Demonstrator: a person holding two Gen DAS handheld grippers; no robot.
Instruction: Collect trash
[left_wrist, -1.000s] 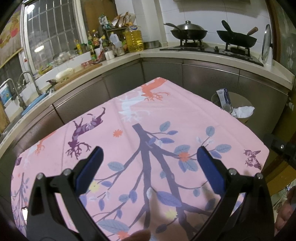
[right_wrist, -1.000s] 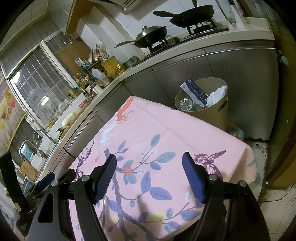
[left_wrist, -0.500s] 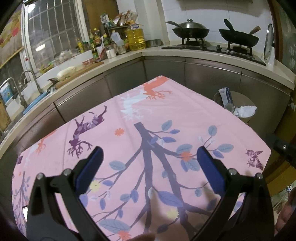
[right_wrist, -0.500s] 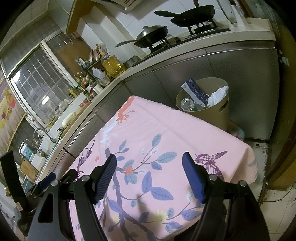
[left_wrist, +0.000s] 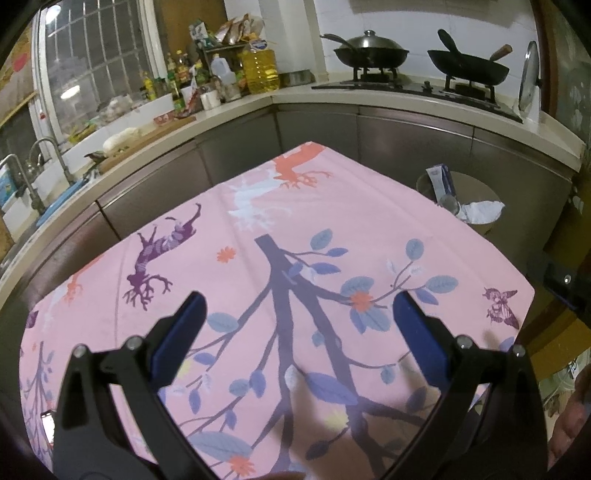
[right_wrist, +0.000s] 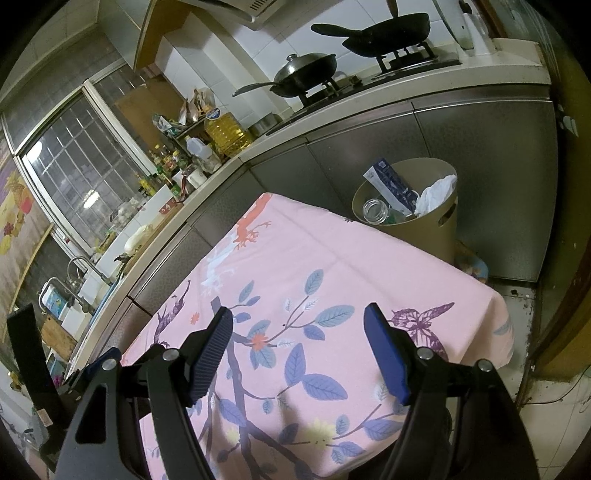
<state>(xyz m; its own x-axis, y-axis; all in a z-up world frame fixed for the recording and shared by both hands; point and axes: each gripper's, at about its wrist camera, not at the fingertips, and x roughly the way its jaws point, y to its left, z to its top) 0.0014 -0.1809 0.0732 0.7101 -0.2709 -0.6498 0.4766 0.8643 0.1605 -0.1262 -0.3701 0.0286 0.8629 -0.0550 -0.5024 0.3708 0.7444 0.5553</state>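
Note:
A tan round trash bin (right_wrist: 439, 225) stands on the floor past the table's far right corner; it also shows in the left wrist view (left_wrist: 476, 188). It holds a blue-white carton (right_wrist: 389, 184), a clear jar (right_wrist: 375, 211) and crumpled white paper (right_wrist: 436, 190). My left gripper (left_wrist: 297, 323) is open and empty above the pink floral tablecloth (left_wrist: 332, 221). My right gripper (right_wrist: 299, 341) is open and empty above the same cloth (right_wrist: 295, 258). No loose trash shows on the cloth.
Steel cabinets and a counter wrap the far side. Two woks (left_wrist: 369, 50) sit on the stove. Oil bottles (left_wrist: 260, 70) and jars crowd the corner. A sink with taps (left_wrist: 40, 173) is at the left. Tiled floor (right_wrist: 546, 406) lies right of the table.
Both grippers stay open and nearly still. The left wrist view has drifted slightly back and up from the table.

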